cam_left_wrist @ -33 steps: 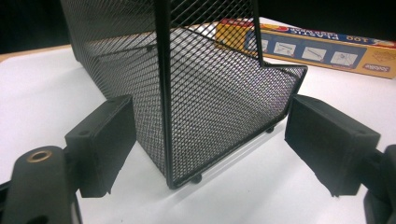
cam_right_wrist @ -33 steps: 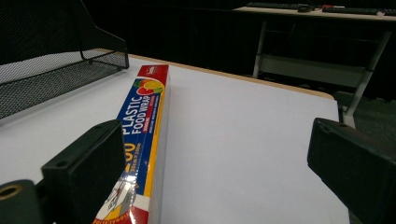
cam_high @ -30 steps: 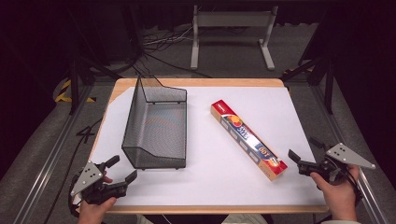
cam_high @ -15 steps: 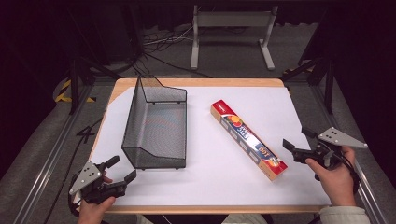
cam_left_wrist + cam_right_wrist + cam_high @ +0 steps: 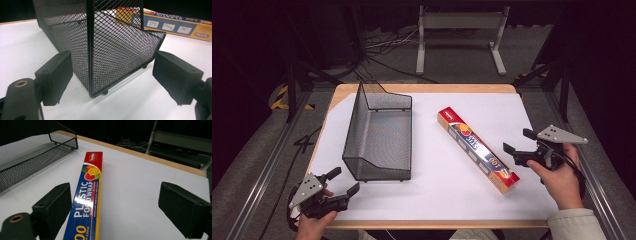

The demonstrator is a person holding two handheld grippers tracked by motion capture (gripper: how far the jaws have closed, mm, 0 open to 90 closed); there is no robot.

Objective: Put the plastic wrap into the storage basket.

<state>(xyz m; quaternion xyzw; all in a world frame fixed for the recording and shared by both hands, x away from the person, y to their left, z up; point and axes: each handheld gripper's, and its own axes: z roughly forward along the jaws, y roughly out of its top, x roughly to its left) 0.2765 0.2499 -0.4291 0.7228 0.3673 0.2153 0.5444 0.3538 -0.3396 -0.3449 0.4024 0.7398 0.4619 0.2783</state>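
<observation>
Both claws [image 5: 334,182] [image 5: 518,141] apparently agape, empty.

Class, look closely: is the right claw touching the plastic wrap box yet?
Apart. In the high view, white table shows between the right claw and the plastic wrap box.

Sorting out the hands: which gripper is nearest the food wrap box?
The right gripper, beside the box's near end; the left gripper sits by the mesh tray.
</observation>
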